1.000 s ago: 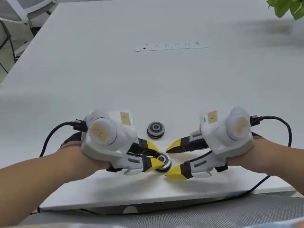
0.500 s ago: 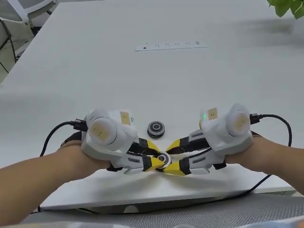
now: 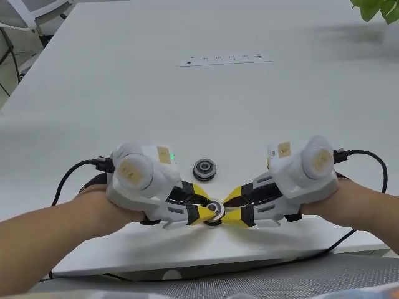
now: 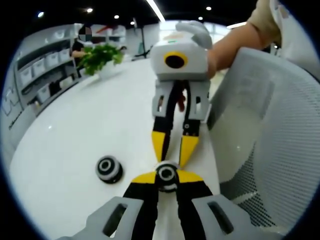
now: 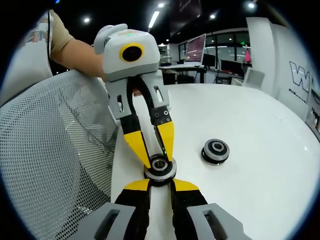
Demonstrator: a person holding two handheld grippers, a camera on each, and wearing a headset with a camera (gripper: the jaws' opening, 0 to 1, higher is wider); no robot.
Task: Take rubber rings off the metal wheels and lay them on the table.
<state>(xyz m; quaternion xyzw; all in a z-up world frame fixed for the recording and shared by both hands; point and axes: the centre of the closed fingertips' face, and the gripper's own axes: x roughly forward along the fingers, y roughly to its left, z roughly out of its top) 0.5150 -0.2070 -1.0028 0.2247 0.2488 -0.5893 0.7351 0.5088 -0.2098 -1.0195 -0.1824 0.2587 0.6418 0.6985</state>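
Both left tongs [image 3: 201, 212] and right tongs [image 3: 231, 209] are pinched nearly closed on one metal wheel [image 3: 214, 209] from opposite sides.

1. A metal wheel [image 4: 166, 175] is pinched between the yellow tips of the left gripper [image 4: 167, 177], one jaw on either side of it.
2. Just beyond that wheel, the right gripper [image 4: 173, 150] points back at it, its yellow tips nearly together and touching the wheel's far edge.
3. Left of that wheel and apart from it, a second wheel [image 4: 109, 168] with a dark rim lies on the white table [image 4: 75, 125].
4. Right of that wheel is a grey mesh chair [image 4: 270, 125].
5. Far beyond that wheel is a green plant [image 4: 100, 56].
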